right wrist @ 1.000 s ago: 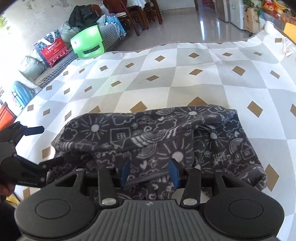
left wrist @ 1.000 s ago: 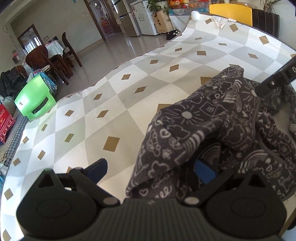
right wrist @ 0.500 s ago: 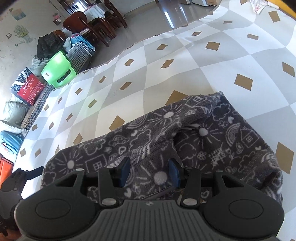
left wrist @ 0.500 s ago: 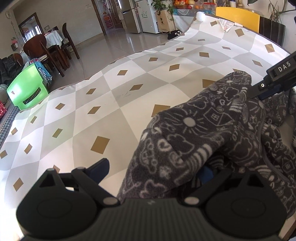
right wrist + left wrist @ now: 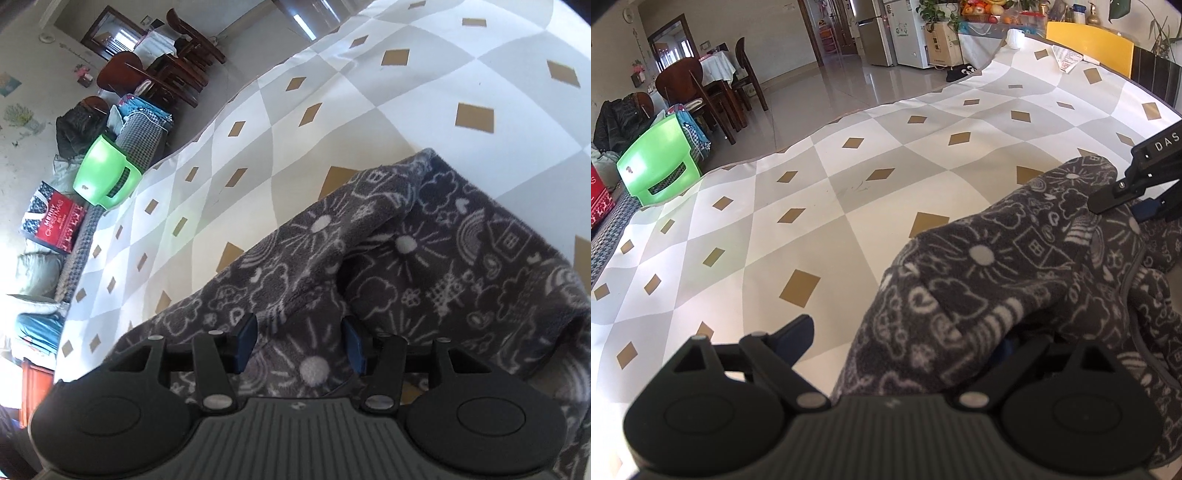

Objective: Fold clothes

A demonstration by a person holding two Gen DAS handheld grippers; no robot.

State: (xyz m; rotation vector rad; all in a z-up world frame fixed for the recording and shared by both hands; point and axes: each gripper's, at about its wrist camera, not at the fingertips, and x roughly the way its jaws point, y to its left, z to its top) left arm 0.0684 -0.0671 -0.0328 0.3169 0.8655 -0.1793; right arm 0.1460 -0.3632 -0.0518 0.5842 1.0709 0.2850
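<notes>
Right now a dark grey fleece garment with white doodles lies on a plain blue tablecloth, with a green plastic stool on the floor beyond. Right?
Not quite. The tablecloth is white and grey checks with gold diamonds, not plain blue, as the left wrist view shows. The garment and green stool are as you say.

The left wrist view sits just behind the left gripper (image 5: 901, 339), looking forward and down along it, close over the diamond-patterned worktop (image 5: 820, 192) toward the room beyond. The right wrist view does the same behind the right gripper (image 5: 301, 341), but rolled, so the worktop (image 5: 369, 122) slants. Both share the grey printed garment (image 5: 1015, 280) (image 5: 424, 266), the green stool (image 5: 659, 162) (image 5: 105, 177) and the dark dining chairs (image 5: 701, 85) (image 5: 162, 70).
</notes>
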